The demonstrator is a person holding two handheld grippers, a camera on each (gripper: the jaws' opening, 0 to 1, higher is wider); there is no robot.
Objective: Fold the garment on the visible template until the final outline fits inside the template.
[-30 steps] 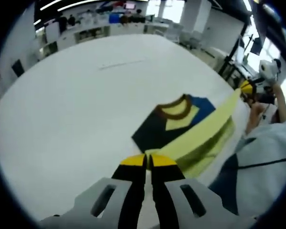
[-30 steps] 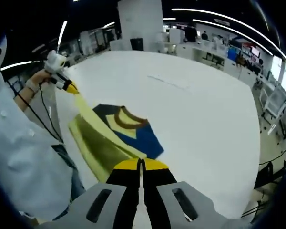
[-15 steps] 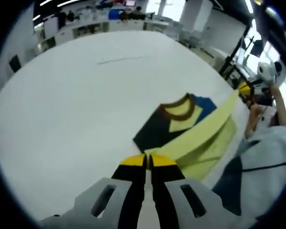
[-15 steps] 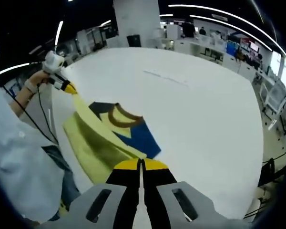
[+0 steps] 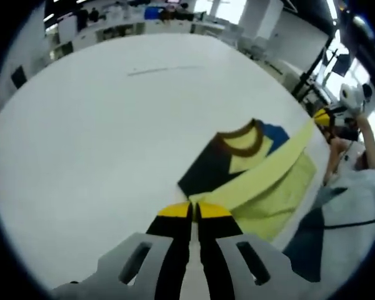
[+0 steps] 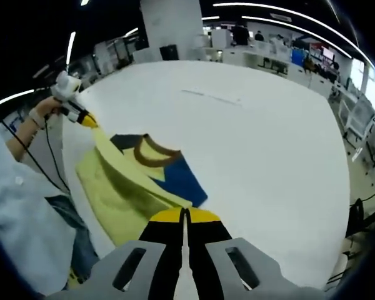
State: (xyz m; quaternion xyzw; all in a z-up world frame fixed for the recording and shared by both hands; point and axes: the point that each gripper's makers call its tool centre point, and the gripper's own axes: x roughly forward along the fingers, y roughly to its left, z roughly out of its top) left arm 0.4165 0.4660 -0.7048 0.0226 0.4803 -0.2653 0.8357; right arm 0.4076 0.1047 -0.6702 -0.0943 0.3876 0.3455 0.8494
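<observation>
A garment with a navy and blue top, a brown collar and a pale yellow lower half lies at the near edge of a white table. Its yellow hem is lifted and stretched taut between the two grippers. My left gripper is shut on one end of the hem. The right gripper holds the other end. In the right gripper view my right gripper is shut on the hem, the garment lies ahead, and the left gripper pinches the far corner.
A person in a pale shirt stands at the table's near edge, one hand on the left gripper. A thin grey line marks the tabletop far beyond the garment. Desks and shelves stand behind the table.
Both grippers stay shut on the hem. The yellow lower half, which hung over the table's edge, now lies further onto the table, and the taut hem sits closer to the collar.
</observation>
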